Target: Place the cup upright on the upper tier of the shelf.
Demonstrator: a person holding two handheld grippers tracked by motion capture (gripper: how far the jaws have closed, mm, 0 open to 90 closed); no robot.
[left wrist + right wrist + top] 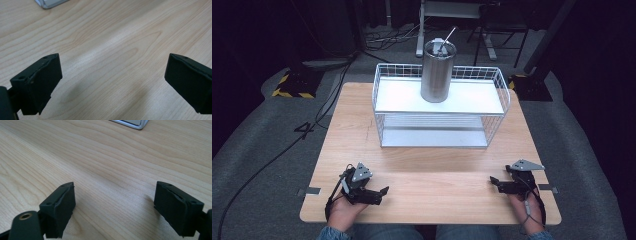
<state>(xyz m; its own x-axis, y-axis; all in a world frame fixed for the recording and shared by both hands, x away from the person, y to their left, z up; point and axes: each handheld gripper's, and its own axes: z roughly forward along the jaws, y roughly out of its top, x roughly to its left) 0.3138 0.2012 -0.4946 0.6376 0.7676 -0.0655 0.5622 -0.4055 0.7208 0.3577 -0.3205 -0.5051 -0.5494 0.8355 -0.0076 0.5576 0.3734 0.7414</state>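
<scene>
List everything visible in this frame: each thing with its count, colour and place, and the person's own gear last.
Table: one, light wood, centre of the high view.
Wire rack: one, white, two shelves, on the table's far half.
Tumbler: one, steel, upright on the rack's top shelf, straw in its lid.
Floor: grey carpet around the table, black cables across it.
Left gripper: one, black, near left edge of the table, jaws open, nothing between them.
Right gripper: one, black, near right edge, jaws open, nothing between them.
Hands: two, one holding each gripper.
</scene>
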